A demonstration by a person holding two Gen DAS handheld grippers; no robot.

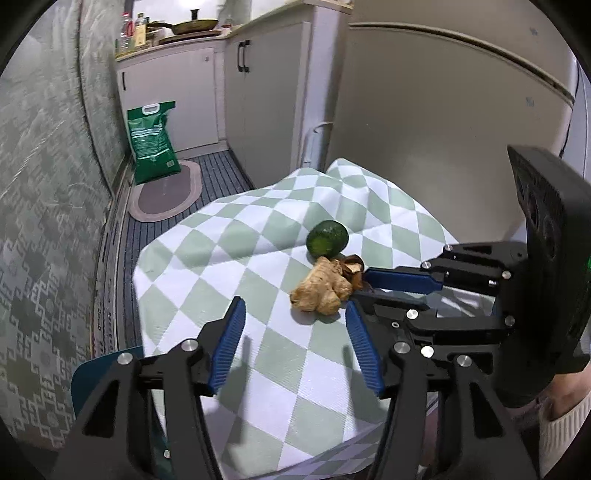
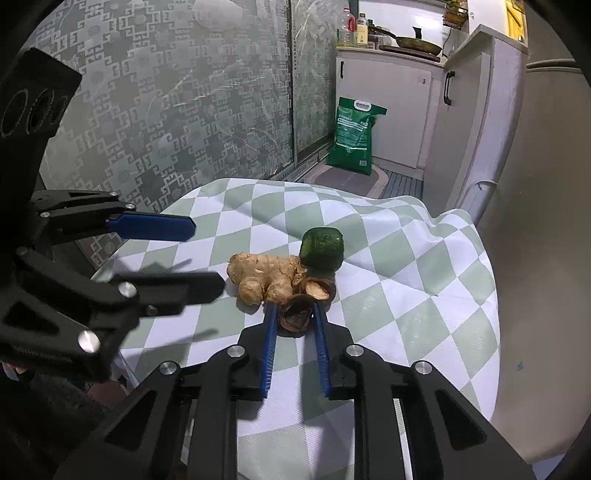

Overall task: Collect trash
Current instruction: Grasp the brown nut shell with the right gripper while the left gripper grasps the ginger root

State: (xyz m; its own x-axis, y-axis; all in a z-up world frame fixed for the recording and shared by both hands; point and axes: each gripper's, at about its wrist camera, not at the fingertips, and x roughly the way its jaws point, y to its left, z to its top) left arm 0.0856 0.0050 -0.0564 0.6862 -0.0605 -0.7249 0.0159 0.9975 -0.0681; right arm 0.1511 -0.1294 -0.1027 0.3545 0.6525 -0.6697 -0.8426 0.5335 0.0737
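No legible text found in either view. The green bag [image 1: 152, 142] [image 2: 354, 135] standing on the floor by the cabinets carries white printed panels and a small square code, all too small and blurred to read. Labels on the bottles [image 2: 355, 30] are likewise unreadable.

tablecloth [image 2: 399, 295]: pale green and white diamond check.
ginger [image 2: 264, 275]: tan.
lime [image 2: 321, 248]: dark green.
shells [image 2: 295, 314]: brown.
finger pads [image 1: 229, 347]: blue.
bag [image 1: 152, 142]: green, white print.

black grippers [image 1: 293, 321], ribbed blue pads [image 1: 364, 347]
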